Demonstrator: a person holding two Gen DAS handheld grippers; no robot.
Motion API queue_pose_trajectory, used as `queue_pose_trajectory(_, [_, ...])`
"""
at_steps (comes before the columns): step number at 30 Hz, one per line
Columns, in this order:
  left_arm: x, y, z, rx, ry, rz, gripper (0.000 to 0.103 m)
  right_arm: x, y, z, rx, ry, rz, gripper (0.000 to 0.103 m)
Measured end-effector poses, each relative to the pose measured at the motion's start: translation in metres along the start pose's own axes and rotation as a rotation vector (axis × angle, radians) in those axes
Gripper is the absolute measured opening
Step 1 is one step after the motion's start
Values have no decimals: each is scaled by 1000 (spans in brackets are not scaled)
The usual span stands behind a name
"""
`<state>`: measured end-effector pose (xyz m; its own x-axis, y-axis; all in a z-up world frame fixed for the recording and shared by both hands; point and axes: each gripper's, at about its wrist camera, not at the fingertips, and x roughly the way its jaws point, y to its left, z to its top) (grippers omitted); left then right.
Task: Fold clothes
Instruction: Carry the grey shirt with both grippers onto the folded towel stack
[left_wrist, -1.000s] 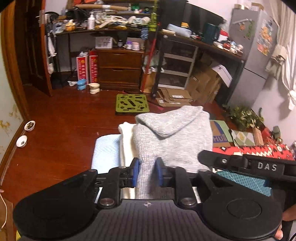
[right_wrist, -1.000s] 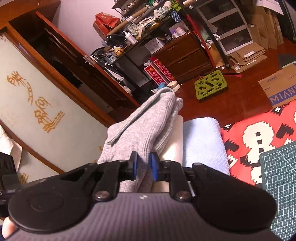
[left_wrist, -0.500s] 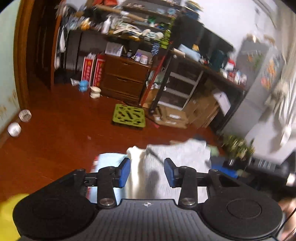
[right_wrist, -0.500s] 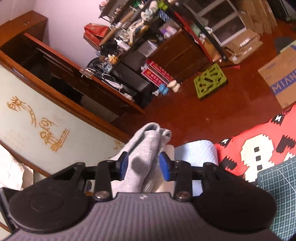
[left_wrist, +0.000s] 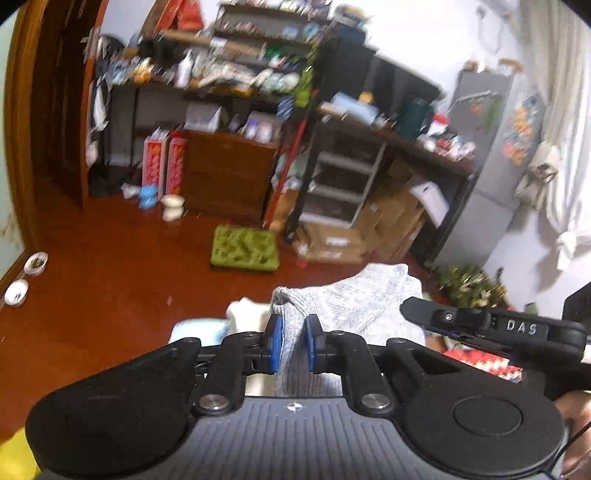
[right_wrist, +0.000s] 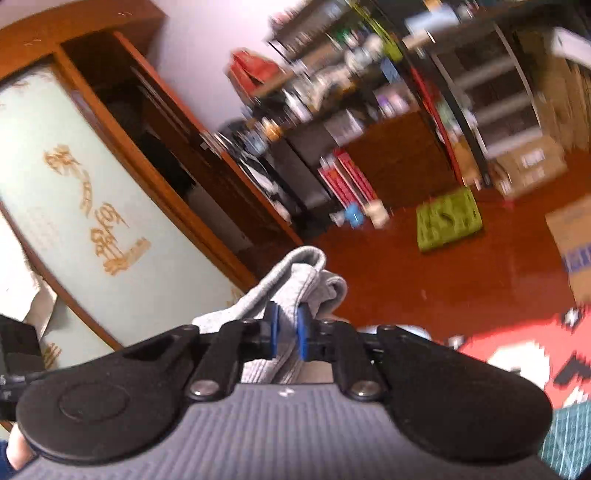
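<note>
A folded grey knit sweater (left_wrist: 354, 306) lies on a stack of a cream garment (left_wrist: 247, 317) and a light blue towel (left_wrist: 199, 328). My left gripper (left_wrist: 291, 341) is shut on the sweater's near left edge, blue pads pressing the fabric. In the right wrist view my right gripper (right_wrist: 286, 330) is shut on another bunched edge of the grey sweater (right_wrist: 295, 273), which rises beyond the fingers. The right gripper's black body also shows in the left wrist view (left_wrist: 491, 328) at the right, beside the sweater.
A red patterned cloth (right_wrist: 517, 354) and a green cutting mat (right_wrist: 569, 435) cover the table at the right. Beyond lie a red-brown floor, a green foam tray (left_wrist: 243, 249), cardboard boxes (left_wrist: 388, 225), cluttered shelves and a wooden cabinet (right_wrist: 122, 122).
Both grippers opened half a second ago and pulled back, then closed again on the grey sweater's edges. Both cameras have tilted upward and the view is blurred with motion.
</note>
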<state>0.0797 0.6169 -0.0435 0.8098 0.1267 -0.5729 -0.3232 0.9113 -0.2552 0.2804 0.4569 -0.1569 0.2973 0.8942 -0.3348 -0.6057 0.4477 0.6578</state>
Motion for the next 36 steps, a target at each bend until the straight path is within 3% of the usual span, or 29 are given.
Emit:
queue_pose_trajectory(3, [-6,9,0,-59,-17,12,33,-1,-8,1,50,18,-9,28])
queue_pose_trajectory(6, [-22,15,2,-75,-36,8,33,-15,-7,3,32,-1,-19,28])
queue_pose_trajectory(8, [-36,18,4,-74,-55,1,28,-29,1,1,-20,-20,-11,22])
queue_pose_trajectory(9, [-42,17,4,-67,-64,0,26,-35,6,-1,-44,-22,0,11])
queue_pose_trajectory(11, [-48,13,3,-60,-74,-32,6,-38,18,-8,-76,-9,20,5])
queue_pose_trajectory(16, [-39,1,-12,-48,-23,-116,6,-21,36,-28,-80,65,36,5])
queue_pose_trajectory(19, [-32,3,-28,-43,26,-121,3,-14,32,-39,-53,95,27,5])
queue_pose_trajectory(23, [-49,3,-38,-18,-3,-122,3,-25,30,-44,-61,91,25,6])
queue_pose_trajectory(28, [-61,-16,-41,41,-30,-164,4,-37,53,-54,-99,98,107,7])
queue_pose_trajectory(32, [-59,-31,-55,138,24,-99,5,-33,69,-75,-137,144,79,7])
queue_pose_trajectory(36, [-75,-34,-72,196,25,-53,6,-50,61,-92,-123,166,57,5])
